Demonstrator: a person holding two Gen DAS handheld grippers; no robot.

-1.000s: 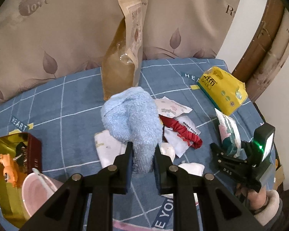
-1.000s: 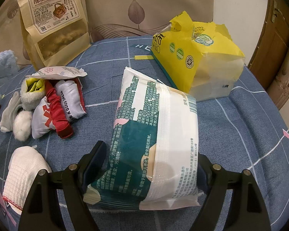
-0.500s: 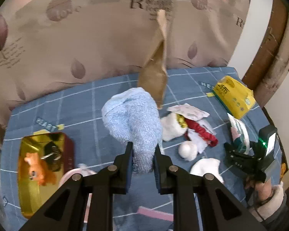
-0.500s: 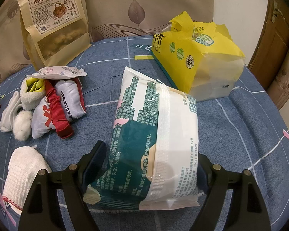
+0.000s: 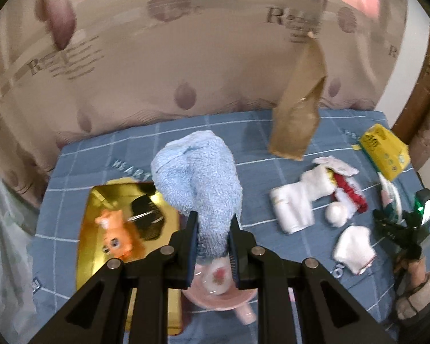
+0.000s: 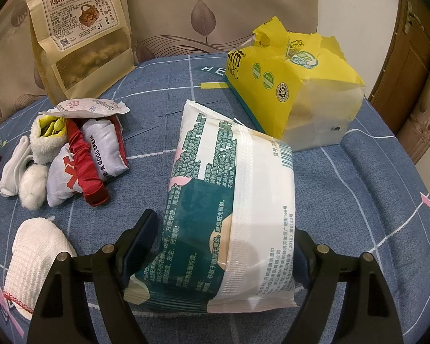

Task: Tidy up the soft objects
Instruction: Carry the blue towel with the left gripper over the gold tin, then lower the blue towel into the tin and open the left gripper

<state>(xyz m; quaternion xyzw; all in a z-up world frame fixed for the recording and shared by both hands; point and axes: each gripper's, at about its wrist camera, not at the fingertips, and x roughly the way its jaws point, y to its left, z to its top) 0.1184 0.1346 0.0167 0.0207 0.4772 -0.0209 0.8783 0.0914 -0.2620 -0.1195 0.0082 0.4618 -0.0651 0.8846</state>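
Fluffy blue cloth [image 5: 197, 177] hangs pinched between the narrow jaws of the left gripper [image 5: 212, 230], lifted above a gold tin [image 5: 100, 200] and a pink bowl [image 5: 215, 295] near the blue checked bed cover's [image 5: 243, 149] left edge. The right gripper [image 6: 226, 246] is spread wide around a teal and white wipes pack [image 6: 232, 206] lying on the cover. Small white and red soft items [image 6: 71, 157] cluster to its left; a yellow tissue pack [image 6: 289, 86] sits behind, open cover between them.
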